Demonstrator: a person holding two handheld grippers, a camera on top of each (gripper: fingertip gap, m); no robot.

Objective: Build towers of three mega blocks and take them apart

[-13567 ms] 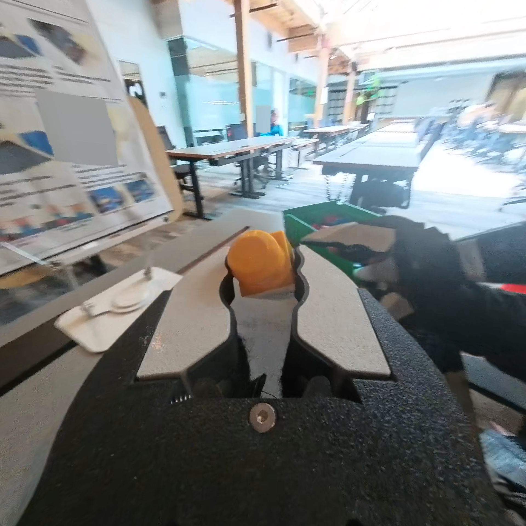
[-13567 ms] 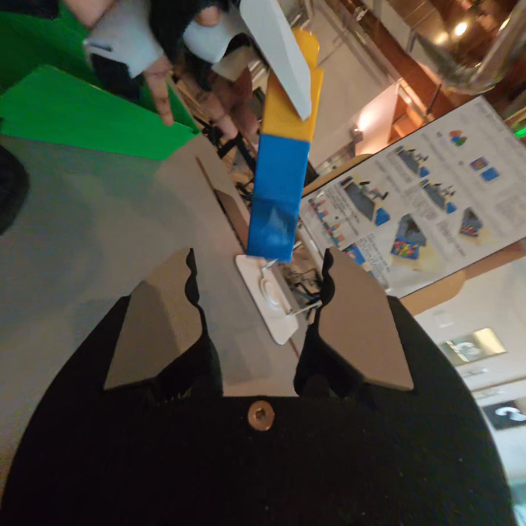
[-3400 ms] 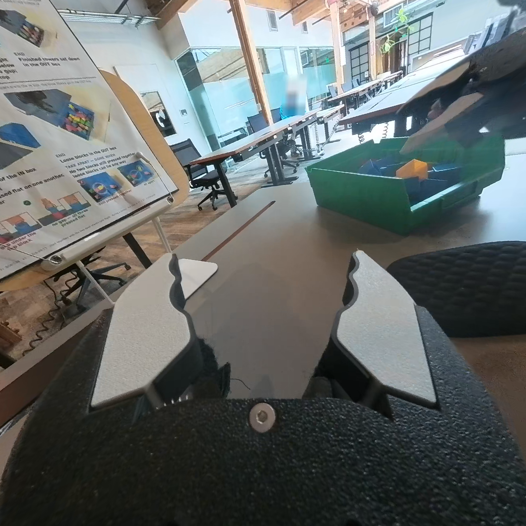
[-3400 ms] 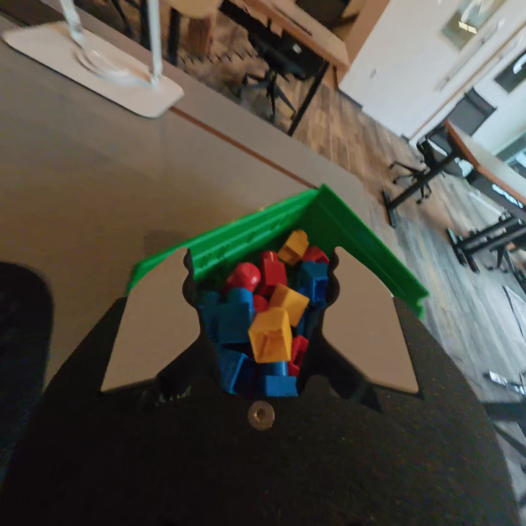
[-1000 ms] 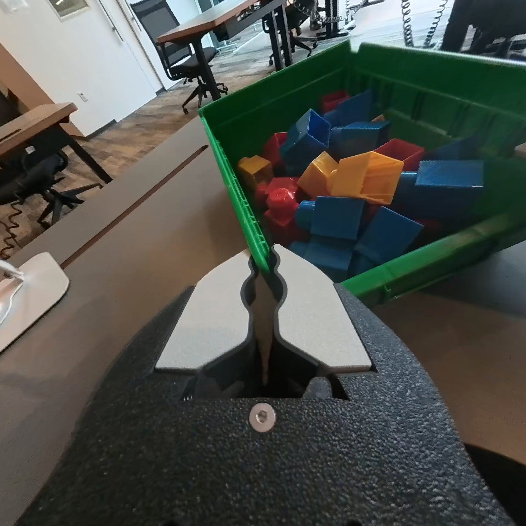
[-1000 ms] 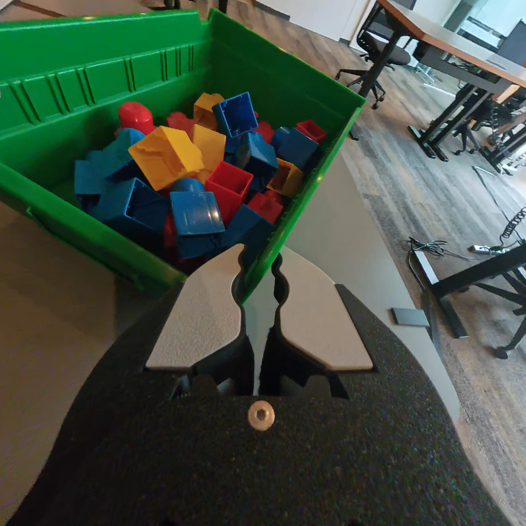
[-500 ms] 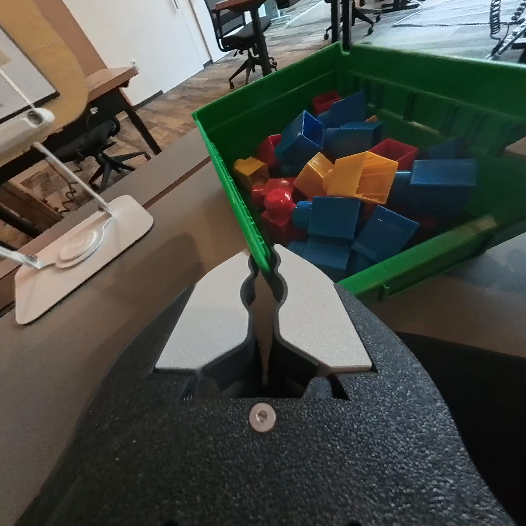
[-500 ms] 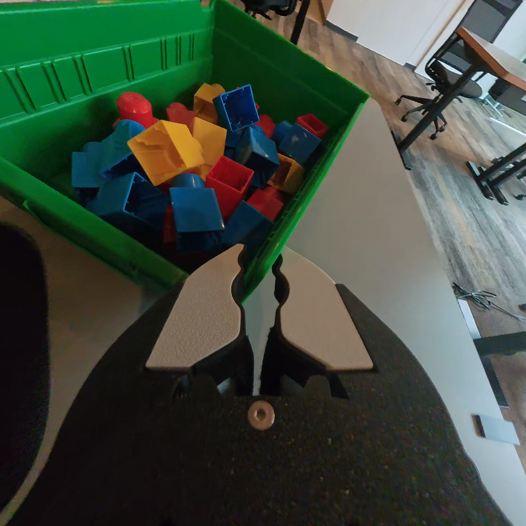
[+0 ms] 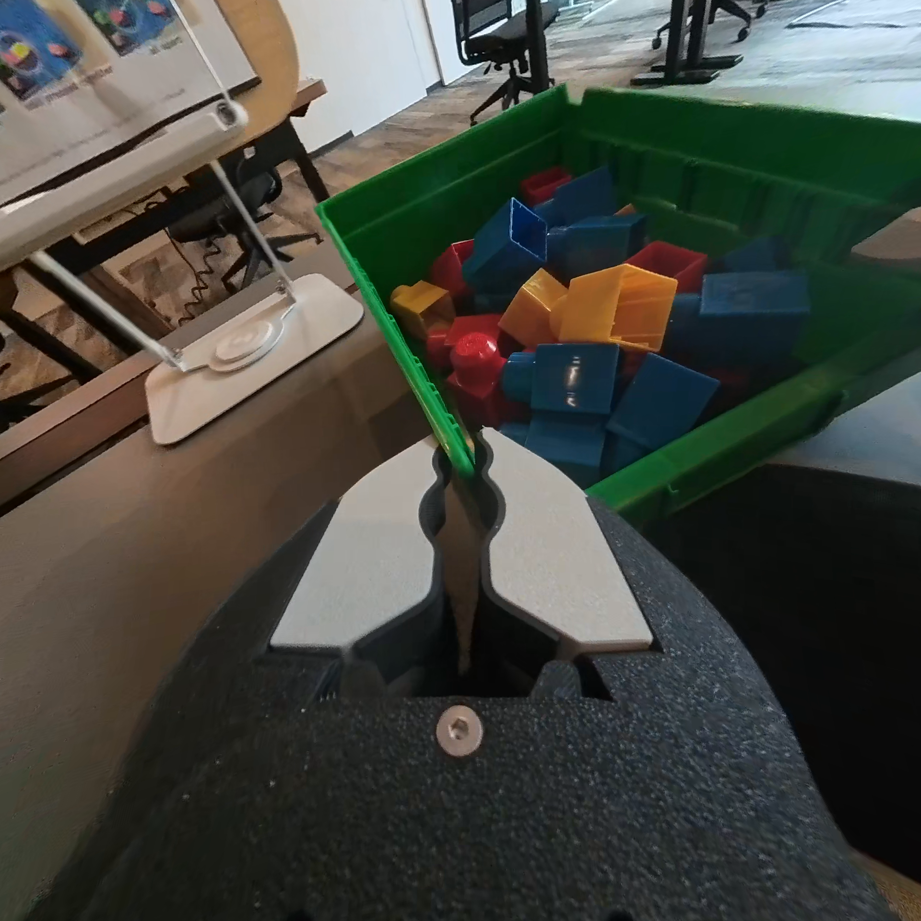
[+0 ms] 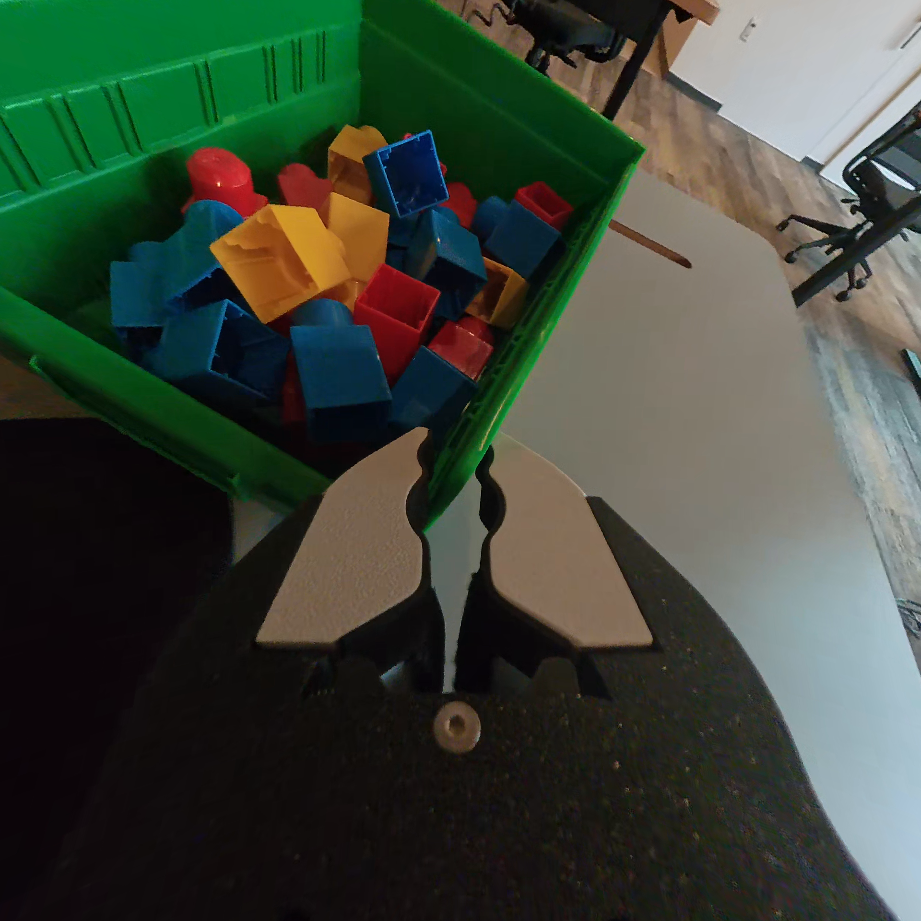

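Two grippers, left gripper (image 9: 461, 456) and right gripper (image 10: 453, 461), each pinch the green bin's (image 9: 398, 319) walls.

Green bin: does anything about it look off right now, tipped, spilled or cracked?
Nothing spilled or cracked that I can see. The odd part is the grip: both grippers are shut on the green bin itself, the left gripper on one side wall, the right gripper on the other. The blocks lie jumbled inside.

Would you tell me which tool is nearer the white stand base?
Left. The left tool grips the bin wall beside the stand base; the right tool grips the opposite wall.
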